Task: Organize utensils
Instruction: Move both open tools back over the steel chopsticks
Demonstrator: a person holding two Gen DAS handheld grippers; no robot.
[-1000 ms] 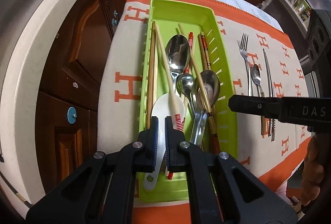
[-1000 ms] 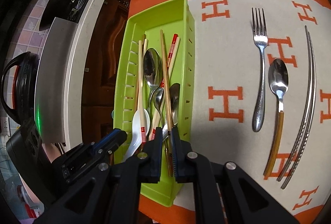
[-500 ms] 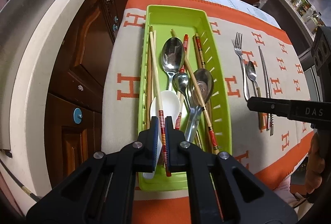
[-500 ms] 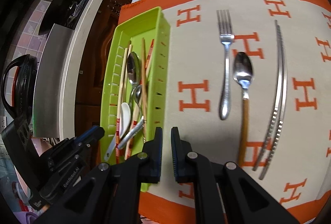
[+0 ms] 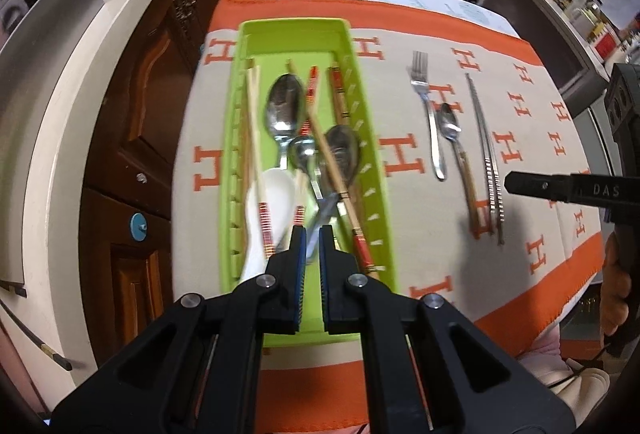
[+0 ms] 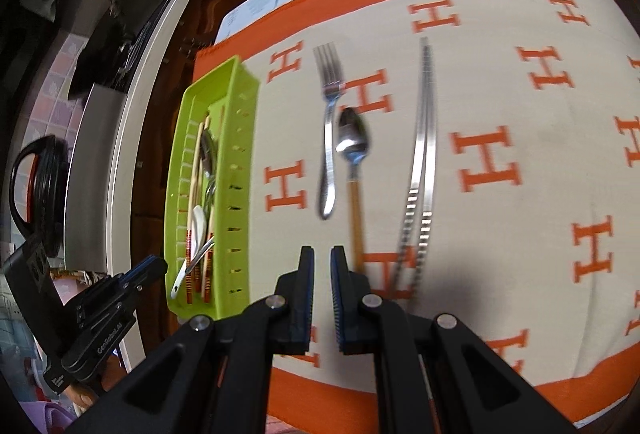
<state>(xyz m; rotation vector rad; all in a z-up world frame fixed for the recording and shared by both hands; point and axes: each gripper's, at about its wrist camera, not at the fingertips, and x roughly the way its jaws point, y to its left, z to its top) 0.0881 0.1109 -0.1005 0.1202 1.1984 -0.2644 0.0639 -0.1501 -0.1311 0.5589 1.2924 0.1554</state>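
Right gripper (image 6: 321, 254) has swung off lime-green slotted plastic tray (image 5: 372, 169) toward steel fork (image 6: 329, 137) on cloth; jaws narrowly parted, empty. Left gripper (image 5: 313, 234) over tray; grasp unclear.

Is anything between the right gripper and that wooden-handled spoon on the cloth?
Nothing visible. The right gripper hangs above bare cloth, jaws slightly apart and empty. The spoon lies just ahead, its handle end beside the right jaw, with the fork left and tongs right.

Glossy plastic tray (image 5: 368, 137), shiny metal fork (image 6: 329, 137)
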